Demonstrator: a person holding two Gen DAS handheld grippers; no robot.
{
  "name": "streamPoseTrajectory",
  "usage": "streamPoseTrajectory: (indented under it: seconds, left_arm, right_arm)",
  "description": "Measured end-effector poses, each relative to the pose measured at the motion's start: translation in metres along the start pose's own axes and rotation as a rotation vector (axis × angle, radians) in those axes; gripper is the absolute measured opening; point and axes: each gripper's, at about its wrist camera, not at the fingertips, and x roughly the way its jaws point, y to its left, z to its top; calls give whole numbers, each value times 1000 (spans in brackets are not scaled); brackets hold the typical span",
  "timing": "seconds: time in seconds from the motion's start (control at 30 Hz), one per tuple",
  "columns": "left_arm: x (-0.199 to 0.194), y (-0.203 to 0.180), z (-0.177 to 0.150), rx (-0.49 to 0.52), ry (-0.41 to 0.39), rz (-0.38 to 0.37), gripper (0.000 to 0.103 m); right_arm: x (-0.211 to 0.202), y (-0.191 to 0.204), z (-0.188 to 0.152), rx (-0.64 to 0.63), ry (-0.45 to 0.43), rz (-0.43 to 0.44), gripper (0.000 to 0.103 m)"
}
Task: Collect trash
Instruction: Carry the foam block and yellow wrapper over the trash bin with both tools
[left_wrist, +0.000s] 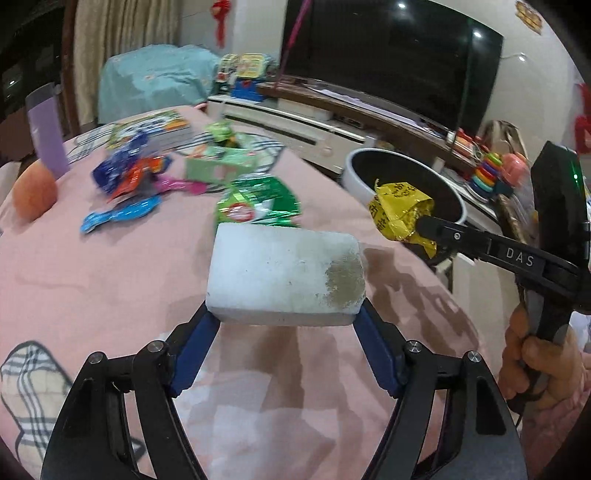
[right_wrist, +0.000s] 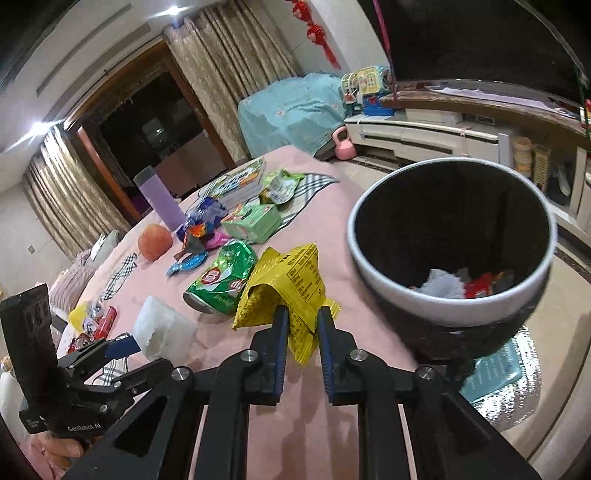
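Pink cloth (left_wrist: 92, 280) covers the rounded table; a checked grey-and-white patch is printed on it at the near left edge. Nearest the lens, the left gripper (left_wrist: 286, 312) clamps a white foam block with a brownish stain (left_wrist: 286, 275) by its two ends between blue-padded fingers, lifted clear of the cloth. To its right, the right gripper (right_wrist: 300, 325), held in a person's hand (left_wrist: 532, 363), is pinched on a crumpled yellow foil wrapper (right_wrist: 288, 288), which hangs at the table's edge just beside a round black waste bin with a white rim (right_wrist: 373, 280); white paper and red scraps lie at the bin's bottom. Behind the block lies a flattened green snack packet (left_wrist: 258, 203), then a blue wrapper (left_wrist: 120, 216), a heap of blue, orange and pink wrappers (left_wrist: 136, 173), a pale green carton (left_wrist: 218, 162) and a stack of picture books (left_wrist: 159, 127). An orange round fruit (left_wrist: 35, 192) and a lilac tumbler (left_wrist: 48, 131) stand at the far left. Beyond the table: a turquoise-covered piece of furniture (left_wrist: 155, 77), a low white cabinet (left_wrist: 295, 122) bearing a dark television (left_wrist: 391, 62), toys, patterned curtains and a dark doorway.
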Motion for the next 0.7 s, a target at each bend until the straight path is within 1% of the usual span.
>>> streamPoseTrajectory:
  seconds: [0.1,0.4,0.7]
  left_arm:
    - [6,-14,6,18,9,-31,75]
    - [33,-52,38,93,26,-79,75]
    - [53,-81,64,152,35,-90,75]
  right_arm:
    - [-10,-9,2,11,-12,-13,16]
    - [-36,-46,12,55,-58,-63,16]
    - [-44,-81,29,86,-69,-106,16]
